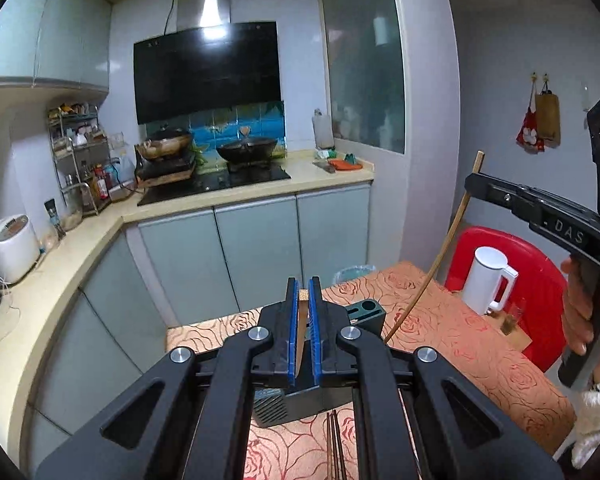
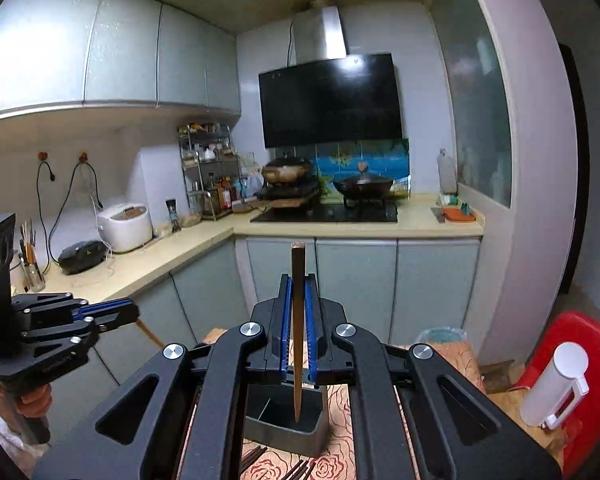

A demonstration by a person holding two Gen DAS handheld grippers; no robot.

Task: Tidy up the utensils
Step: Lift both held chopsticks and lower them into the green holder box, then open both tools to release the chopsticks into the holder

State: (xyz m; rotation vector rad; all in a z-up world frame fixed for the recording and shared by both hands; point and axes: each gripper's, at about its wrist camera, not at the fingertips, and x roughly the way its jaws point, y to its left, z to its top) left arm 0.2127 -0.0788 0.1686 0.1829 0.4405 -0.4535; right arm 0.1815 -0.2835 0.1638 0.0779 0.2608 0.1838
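Note:
In the left wrist view my left gripper (image 1: 303,286) is shut on a brown chopstick (image 1: 301,336) that stands nearly upright between the blue pads. Below it a dark utensil holder (image 1: 366,312) stands on the table. At the right, a hand holds my right gripper (image 1: 471,184), shut on a long chopstick (image 1: 440,256) that slants down toward the holder. In the right wrist view my right gripper (image 2: 299,280) clamps that chopstick (image 2: 298,340), whose tip hangs over the holder's open compartment (image 2: 284,420). My left gripper (image 2: 132,312) shows at the left. Loose chopsticks (image 1: 334,448) lie on the cloth.
The table (image 1: 460,332) has a rose-patterned cloth. A white kettle (image 1: 488,280) stands by a red chair (image 1: 540,276). A bin (image 1: 354,274) sits behind the table. Beyond it a counter (image 2: 340,228) carries a stove with two pans, a rice cooker (image 2: 124,226) and a spice rack.

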